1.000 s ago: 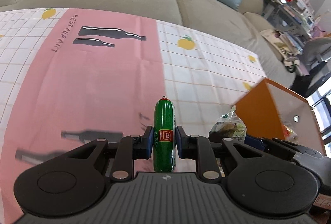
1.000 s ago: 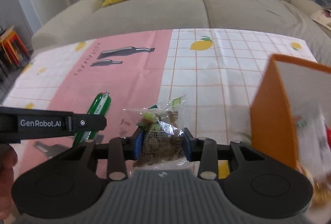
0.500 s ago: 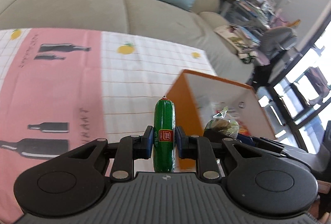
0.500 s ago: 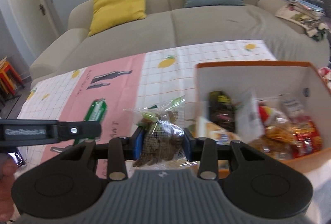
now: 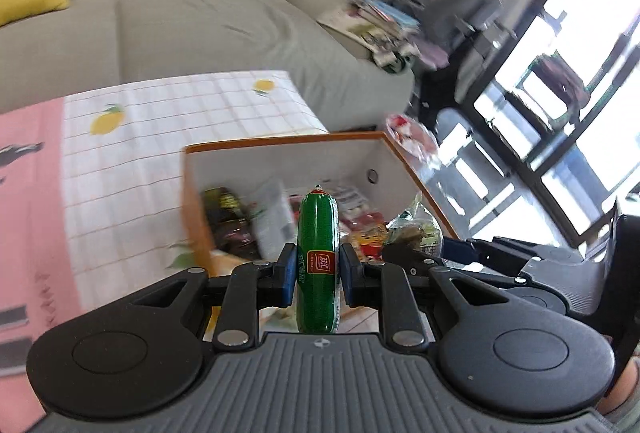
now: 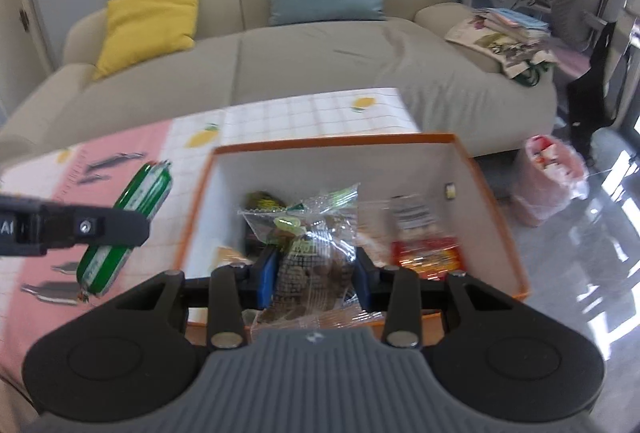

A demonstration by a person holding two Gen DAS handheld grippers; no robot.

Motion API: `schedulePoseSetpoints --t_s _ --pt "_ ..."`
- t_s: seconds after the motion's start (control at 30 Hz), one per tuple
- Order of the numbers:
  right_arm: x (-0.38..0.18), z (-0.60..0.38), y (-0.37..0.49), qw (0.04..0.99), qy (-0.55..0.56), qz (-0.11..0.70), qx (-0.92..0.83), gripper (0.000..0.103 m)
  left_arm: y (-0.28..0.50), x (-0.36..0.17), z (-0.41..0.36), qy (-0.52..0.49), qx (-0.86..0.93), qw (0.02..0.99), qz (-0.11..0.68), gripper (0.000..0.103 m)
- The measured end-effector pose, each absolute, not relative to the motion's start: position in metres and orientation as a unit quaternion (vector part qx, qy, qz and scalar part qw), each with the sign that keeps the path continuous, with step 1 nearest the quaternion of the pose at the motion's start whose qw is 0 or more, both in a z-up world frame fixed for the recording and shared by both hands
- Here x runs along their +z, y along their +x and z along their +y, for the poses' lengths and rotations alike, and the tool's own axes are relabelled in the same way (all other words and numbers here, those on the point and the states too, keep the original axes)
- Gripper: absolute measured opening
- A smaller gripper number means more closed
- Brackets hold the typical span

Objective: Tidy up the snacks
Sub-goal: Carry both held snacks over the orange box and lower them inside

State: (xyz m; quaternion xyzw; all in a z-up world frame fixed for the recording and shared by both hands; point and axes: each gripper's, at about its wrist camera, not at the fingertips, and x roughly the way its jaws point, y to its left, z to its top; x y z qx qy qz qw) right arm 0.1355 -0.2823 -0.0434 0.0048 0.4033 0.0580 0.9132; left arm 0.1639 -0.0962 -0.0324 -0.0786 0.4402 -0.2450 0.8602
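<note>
At nine o'clock in the right wrist view, the left gripper (image 6: 86, 229) carries the green sausage (image 6: 126, 227) above the pink part of the table (image 6: 36, 317), outside the orange box (image 6: 496, 201). Its own camera shows the jaws clenched on the sausage's lower half, the red-tipped end pointing to twelve o'clock towards the box's white inner wall.

At the centre, the right gripper (image 6: 314, 273) is clamped on the clear bag of dark snacks (image 6: 310, 233), held over the near edge of the box. Inside lie a dark packet (image 6: 262, 201) at eleven o'clock and a red packet (image 6: 426, 253) at three o'clock of the bag.

Risks, as I judge them:
- The sausage skin looks slick and is pinched across a round body, so a tilt could let it slide out over the table.
- The bag is soft; the jaws seem to grip film rather than contents, and it may sag or catch on the rim.
- Both grippers sit close at the box mouth in the left wrist view, so releasing together invites a collision.
- The box stands at the table edge, so a nudge could tip it to the floor (image 6: 580, 273).
</note>
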Motion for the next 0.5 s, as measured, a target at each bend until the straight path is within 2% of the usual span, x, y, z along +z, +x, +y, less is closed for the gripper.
schedulePoseSetpoints --t_s 0.23,0.5 --pt "-0.064 -0.308 0.173 0.884 -0.025 0.464 0.054 0.038 0.195 -0.059 -0.151 -0.006 -0.259 0.848 0.463 0.024" --pt "-0.100 -0.318 0.204 0.845 -0.049 0.529 0.060 0.038 0.215 -0.093 -0.171 0.028 -0.250 0.830 0.498 0.024"
